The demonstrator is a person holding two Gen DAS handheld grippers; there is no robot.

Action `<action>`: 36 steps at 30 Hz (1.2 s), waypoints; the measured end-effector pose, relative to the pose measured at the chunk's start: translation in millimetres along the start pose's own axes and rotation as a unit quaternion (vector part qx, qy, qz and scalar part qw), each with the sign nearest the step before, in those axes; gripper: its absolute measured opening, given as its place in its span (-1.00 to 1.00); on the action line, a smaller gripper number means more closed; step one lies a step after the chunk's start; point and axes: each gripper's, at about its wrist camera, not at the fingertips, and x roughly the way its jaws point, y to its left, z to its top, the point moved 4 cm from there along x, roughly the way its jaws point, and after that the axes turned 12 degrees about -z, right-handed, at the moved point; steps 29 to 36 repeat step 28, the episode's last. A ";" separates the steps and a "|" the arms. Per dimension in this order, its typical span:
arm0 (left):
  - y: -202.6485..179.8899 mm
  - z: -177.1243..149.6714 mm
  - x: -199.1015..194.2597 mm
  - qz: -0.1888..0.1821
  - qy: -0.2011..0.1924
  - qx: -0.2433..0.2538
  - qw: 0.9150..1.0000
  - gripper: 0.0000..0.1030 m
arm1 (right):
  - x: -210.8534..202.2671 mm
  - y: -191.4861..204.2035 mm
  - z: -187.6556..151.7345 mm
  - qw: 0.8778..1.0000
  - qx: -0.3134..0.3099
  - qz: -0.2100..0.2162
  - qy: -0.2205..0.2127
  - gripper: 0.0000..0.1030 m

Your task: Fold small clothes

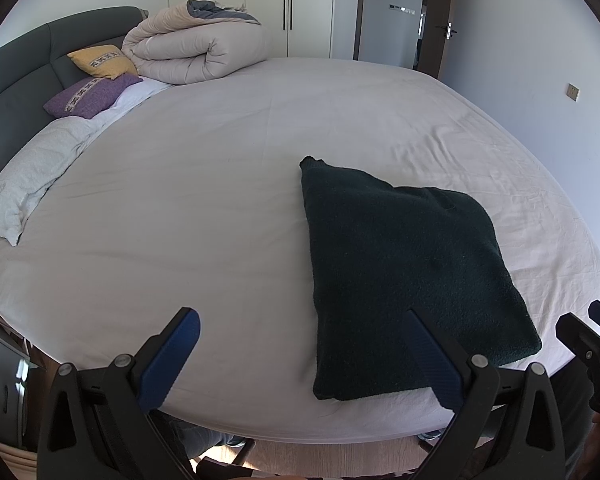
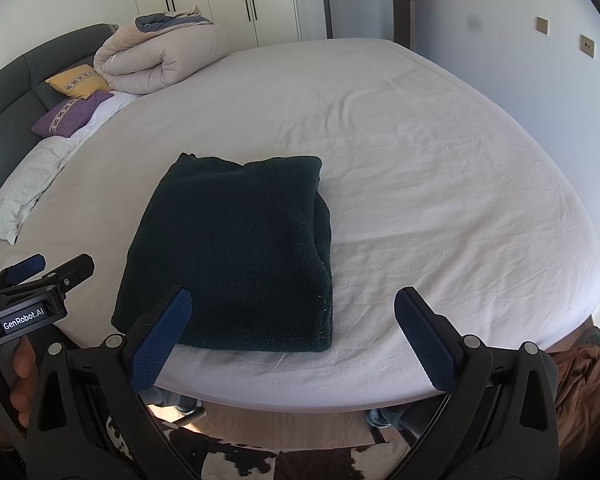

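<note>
Both grippers' blue fingers hide the folded dark garment's (image 2: pixel 236 248) near edge.

Your right gripper (image 1: pixel 598 344) is cut off by the right edge of the left wrist view; its jaw spacing cannot be read there. The folded dark garment (image 2: pixel 236 256) conceals its inner layers. The bed (image 2: pixel 440 184) hides the floor beyond its near edge. Your hand (image 2: pixel 4 376) is cropped at the left edge.
</note>
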 end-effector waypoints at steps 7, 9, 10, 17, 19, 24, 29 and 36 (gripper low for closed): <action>0.8 -0.6 0.5 0.000 0.001 0.000 1.000 1.00 | 1.4 0.7 -1.1 1.000 0.000 0.001 0.002 1.00; 0.8 -0.7 0.6 0.000 0.001 0.000 1.000 1.00 | 2.6 0.2 -0.7 1.000 0.000 0.002 0.003 1.00; 0.7 -0.6 0.6 -0.001 0.001 -0.001 1.000 1.00 | 2.8 0.6 -1.3 1.000 0.001 0.002 0.003 1.00; 1.4 -0.9 1.4 0.000 0.002 0.000 1.000 1.00 | 3.4 0.2 -1.0 1.000 0.000 0.003 0.004 1.00; 2.0 -1.0 1.9 0.001 0.003 0.001 1.000 1.00 | 3.5 0.7 -1.6 1.000 0.001 0.002 0.004 1.00; 3.6 -1.2 3.4 0.000 0.005 -0.002 1.000 1.00 | 4.7 0.2 -2.4 1.000 0.002 0.004 0.006 1.00; 4.6 -1.6 3.7 0.000 0.005 -0.003 1.000 1.00 | 4.7 0.7 -3.3 1.000 0.003 0.004 0.008 1.00; 4.6 -1.6 3.7 0.000 0.005 -0.003 1.000 1.00 | 4.7 0.7 -3.3 1.000 0.003 0.004 0.008 1.00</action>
